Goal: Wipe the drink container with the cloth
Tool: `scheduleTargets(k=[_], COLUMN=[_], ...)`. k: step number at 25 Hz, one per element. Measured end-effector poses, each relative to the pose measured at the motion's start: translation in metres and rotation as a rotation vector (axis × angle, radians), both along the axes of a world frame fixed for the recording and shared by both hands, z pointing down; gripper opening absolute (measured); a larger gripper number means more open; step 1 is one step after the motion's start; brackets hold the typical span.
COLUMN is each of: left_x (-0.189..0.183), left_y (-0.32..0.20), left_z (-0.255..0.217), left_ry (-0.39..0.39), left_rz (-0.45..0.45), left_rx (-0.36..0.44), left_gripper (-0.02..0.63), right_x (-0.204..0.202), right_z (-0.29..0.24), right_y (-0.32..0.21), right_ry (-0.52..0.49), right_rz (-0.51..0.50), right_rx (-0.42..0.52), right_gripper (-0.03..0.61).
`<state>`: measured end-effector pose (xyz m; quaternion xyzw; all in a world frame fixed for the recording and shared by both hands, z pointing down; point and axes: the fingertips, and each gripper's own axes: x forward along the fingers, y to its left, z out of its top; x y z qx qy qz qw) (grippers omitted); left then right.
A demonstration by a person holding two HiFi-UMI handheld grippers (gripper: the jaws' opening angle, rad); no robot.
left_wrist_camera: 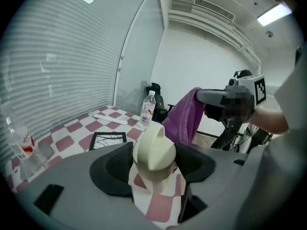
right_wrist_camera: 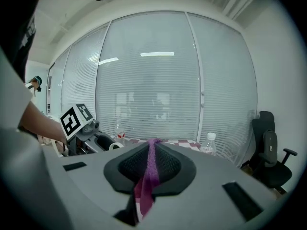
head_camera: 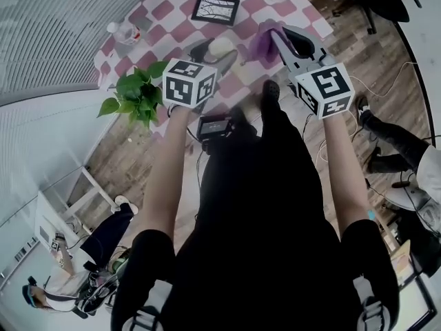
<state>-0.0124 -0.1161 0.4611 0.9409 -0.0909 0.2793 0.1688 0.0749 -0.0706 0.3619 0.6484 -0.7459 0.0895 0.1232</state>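
two grippers hover above the checkered table [head_camera: 165,9]: the left gripper [head_camera: 212,50] is clamped on the cream drink container [left_wrist_camera: 154,150], and just beside it the right gripper [head_camera: 281,38] is pinched together on the purple cloth [head_camera: 260,45], which hangs down.

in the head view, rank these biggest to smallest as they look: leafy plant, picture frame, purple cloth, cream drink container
1. leafy plant, clearly largest
2. picture frame and purple cloth: too alike to rank
3. cream drink container, only partly visible
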Motion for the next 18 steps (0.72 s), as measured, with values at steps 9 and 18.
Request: scheduleTargets(k=[9,18], left_x=[-0.001,-0.013], left_y=[0.008,0.014], left_z=[0.005,0.014], left_ry=[-0.039,-0.027], left_rz=[0.116,0.095], left_rx=[0.231,0.23], left_gripper=[0.293,0.293], right_x=[-0.009,-0.024], right_z=[-0.003,-0.001], right_y=[0.02,0.031], right_ry=[-0.026,-0.025], right_rz=[0.002,-0.022], right_rx=[-0.021,-0.035], right_gripper=[0.048,0.048])
